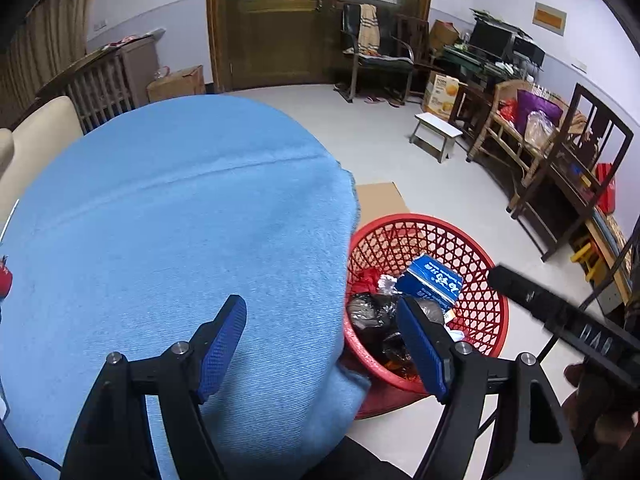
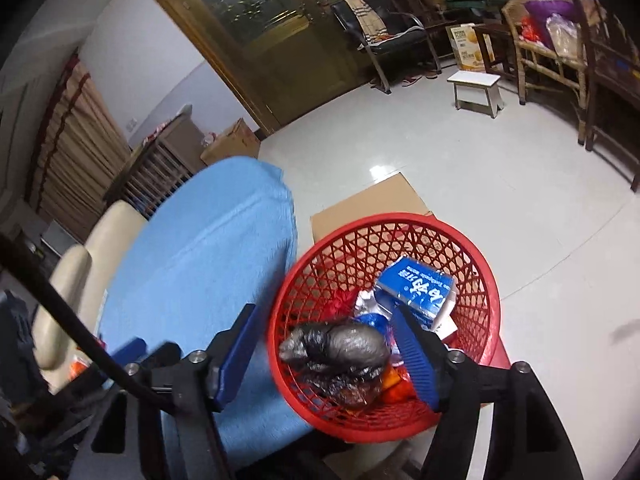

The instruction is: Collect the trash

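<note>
A round table draped in a soft, nubby blue cloth [image 1: 172, 216] fills the left of both views. Just beside it on the pale floor stands a red plastic lattice basket [image 2: 476, 280], set on flat brown cardboard [image 2: 372, 204]. Inside lie a blue carton [image 2: 416, 288] and a crumpled, glossy black plastic bag [image 2: 344, 348]. The left tongs [image 1: 324, 344] and right tongs [image 2: 324, 352] both gape wide, empty, above the basket's rim.

- Blue cloth [image 1: 168, 216] covers table.
- Flat cardboard [image 2: 372, 204] on floor.
- White stool [image 1: 436, 130] near wicker chair [image 1: 516, 136].
- Wooden door [image 1: 304, 20] shut.
</note>
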{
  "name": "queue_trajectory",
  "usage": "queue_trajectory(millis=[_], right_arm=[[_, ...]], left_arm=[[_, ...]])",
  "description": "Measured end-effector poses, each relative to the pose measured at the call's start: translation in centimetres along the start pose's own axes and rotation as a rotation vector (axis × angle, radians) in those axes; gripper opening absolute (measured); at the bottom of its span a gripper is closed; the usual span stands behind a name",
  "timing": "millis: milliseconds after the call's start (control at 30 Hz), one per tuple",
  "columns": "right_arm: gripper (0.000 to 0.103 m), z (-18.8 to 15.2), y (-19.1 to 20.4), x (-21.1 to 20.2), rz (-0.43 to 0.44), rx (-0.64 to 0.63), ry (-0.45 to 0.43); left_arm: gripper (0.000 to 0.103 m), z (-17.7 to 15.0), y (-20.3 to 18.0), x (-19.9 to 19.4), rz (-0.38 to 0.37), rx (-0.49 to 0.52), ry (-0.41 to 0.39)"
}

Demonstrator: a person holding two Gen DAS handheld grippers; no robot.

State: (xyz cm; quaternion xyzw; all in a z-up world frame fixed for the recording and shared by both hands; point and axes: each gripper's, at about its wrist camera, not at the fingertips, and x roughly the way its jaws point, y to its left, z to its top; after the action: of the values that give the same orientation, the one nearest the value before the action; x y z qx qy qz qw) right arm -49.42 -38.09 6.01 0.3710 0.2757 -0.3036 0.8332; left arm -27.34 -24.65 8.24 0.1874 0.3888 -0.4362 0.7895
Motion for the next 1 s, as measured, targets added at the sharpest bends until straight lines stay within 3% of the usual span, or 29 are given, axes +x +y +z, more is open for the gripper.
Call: queue_trajectory(millis=[567,1000], right_arm=[[0.076,-2.6,2.2,0.1,-0.157,-0.114,0.001],[0.079,-3.8,4.1,0.1,-0.189,-0.172,0.002]], left_arm=[[0.08,-0.4,1.2,-1.6,0.01,-0.024,-0.045],[0.081,-0.8,2.5,-2.1,0.009,-0.059,-0.054]])
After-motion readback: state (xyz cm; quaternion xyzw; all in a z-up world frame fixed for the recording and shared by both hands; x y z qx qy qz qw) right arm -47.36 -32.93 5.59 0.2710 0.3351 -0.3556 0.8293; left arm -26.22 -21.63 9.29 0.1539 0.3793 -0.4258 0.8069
